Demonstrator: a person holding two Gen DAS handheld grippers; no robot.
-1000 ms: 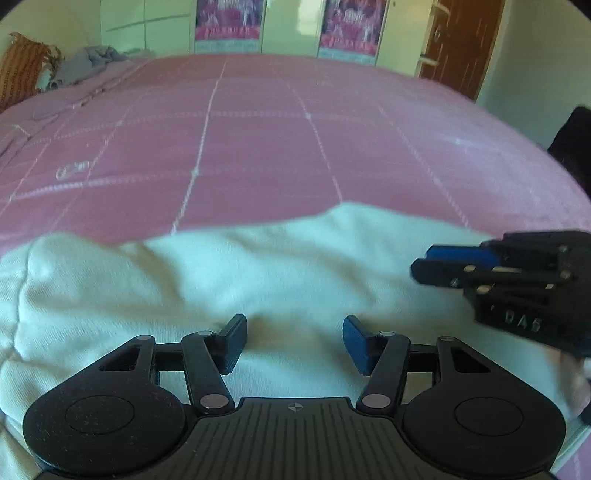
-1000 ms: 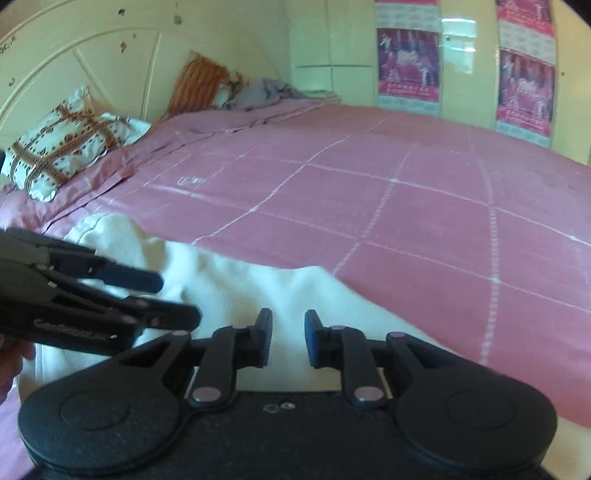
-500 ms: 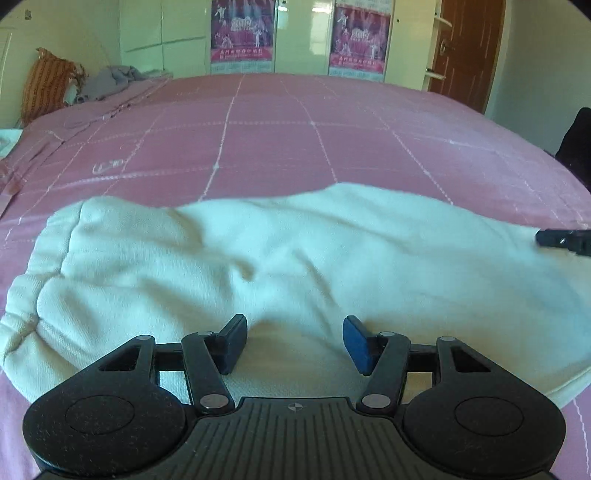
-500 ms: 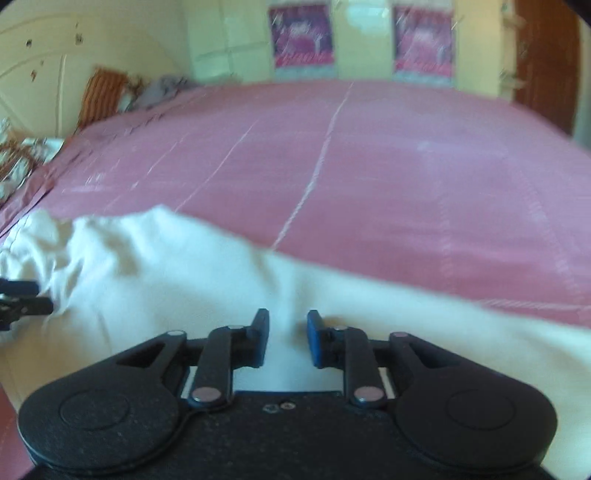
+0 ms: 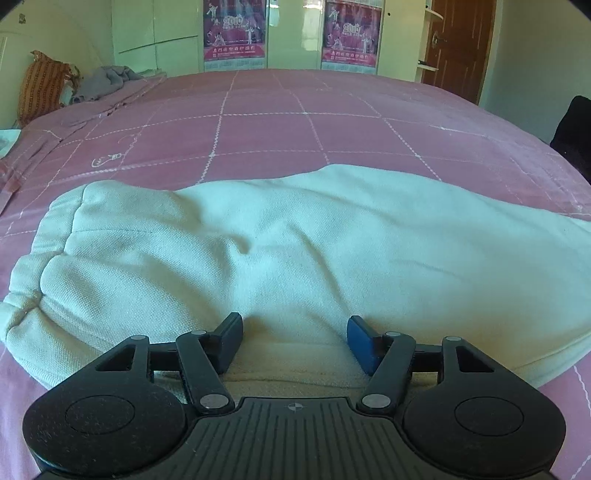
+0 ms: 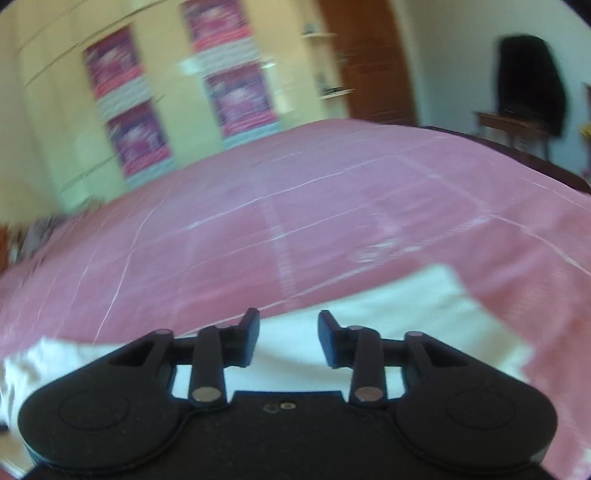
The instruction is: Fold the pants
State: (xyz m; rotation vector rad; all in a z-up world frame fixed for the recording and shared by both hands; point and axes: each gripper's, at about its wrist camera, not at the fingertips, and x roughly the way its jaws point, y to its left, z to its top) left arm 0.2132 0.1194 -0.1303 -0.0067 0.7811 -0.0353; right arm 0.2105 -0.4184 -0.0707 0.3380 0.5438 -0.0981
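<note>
White pants [image 5: 295, 251] lie folded lengthwise across the pink bedspread [image 5: 266, 125], waistband at the left. My left gripper [image 5: 293, 341] hovers over their near edge with its jaws opening; the fabric lies under them and nothing is pinched. In the blurred right wrist view, my right gripper [image 6: 288, 338] is above the leg end of the pants [image 6: 406, 314], near the hem corner. Its jaws are opening too, with only cloth beneath them. Neither gripper shows in the other's view.
A striped orange cushion [image 5: 40, 86] and a grey garment [image 5: 107, 79] sit at the bed's far left. Wardrobe doors with posters [image 5: 234, 31] stand behind, a brown door [image 5: 458, 44] to the right. A dark garment hangs over a chair [image 6: 528, 85].
My right gripper swept away to the right along the pants, left the left wrist view, and widened its jaws. The left gripper drew back a little, so more of the pants shows.
</note>
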